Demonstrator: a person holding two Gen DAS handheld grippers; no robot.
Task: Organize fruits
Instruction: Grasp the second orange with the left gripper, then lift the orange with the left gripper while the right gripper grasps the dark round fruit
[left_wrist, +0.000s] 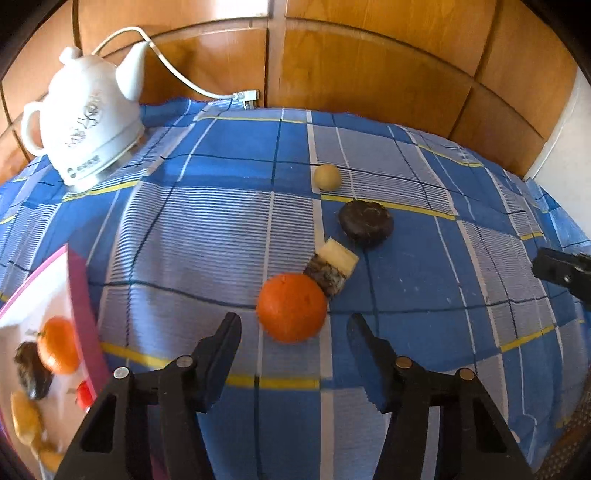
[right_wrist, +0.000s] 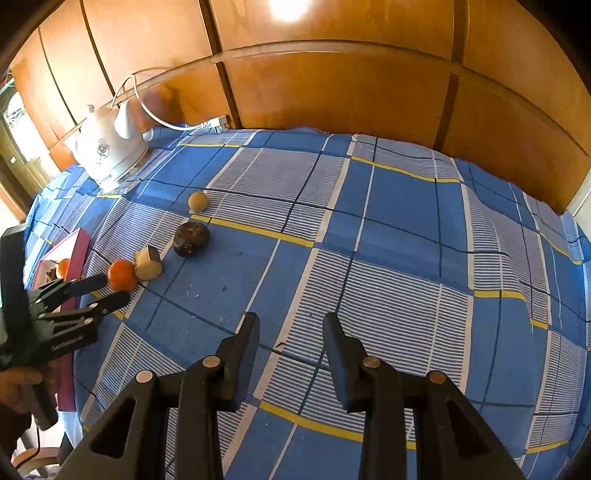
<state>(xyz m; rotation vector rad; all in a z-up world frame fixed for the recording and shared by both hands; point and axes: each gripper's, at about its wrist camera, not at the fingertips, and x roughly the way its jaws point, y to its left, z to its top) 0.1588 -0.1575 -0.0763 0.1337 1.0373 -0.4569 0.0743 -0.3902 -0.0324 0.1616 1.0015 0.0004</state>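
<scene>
An orange (left_wrist: 291, 308) lies on the blue checked cloth (left_wrist: 221, 229), just ahead of my left gripper (left_wrist: 293, 320). That gripper is open, its fingertips on either side of the fruit's near edge with a gap on each side. Behind the orange sit a cut piece with pale flesh and dark rind (left_wrist: 332, 271), a dark round fruit (left_wrist: 366, 223) and a small tan ball-shaped fruit (left_wrist: 327, 177). In the right wrist view the left gripper (right_wrist: 109, 290) reaches the orange (right_wrist: 122, 275) from the left. My right gripper (right_wrist: 291, 318) hangs open over bare cloth, nothing between its fingers.
A pink-walled box (left_wrist: 83, 314) at the left holds another orange (left_wrist: 59, 345), a dark fruit and yellow pieces. A white electric kettle (left_wrist: 85, 125) with its cord stands at the back left. Wooden panels (left_wrist: 369, 74) close the far side. A hand (right_wrist: 18, 384) holds the left gripper.
</scene>
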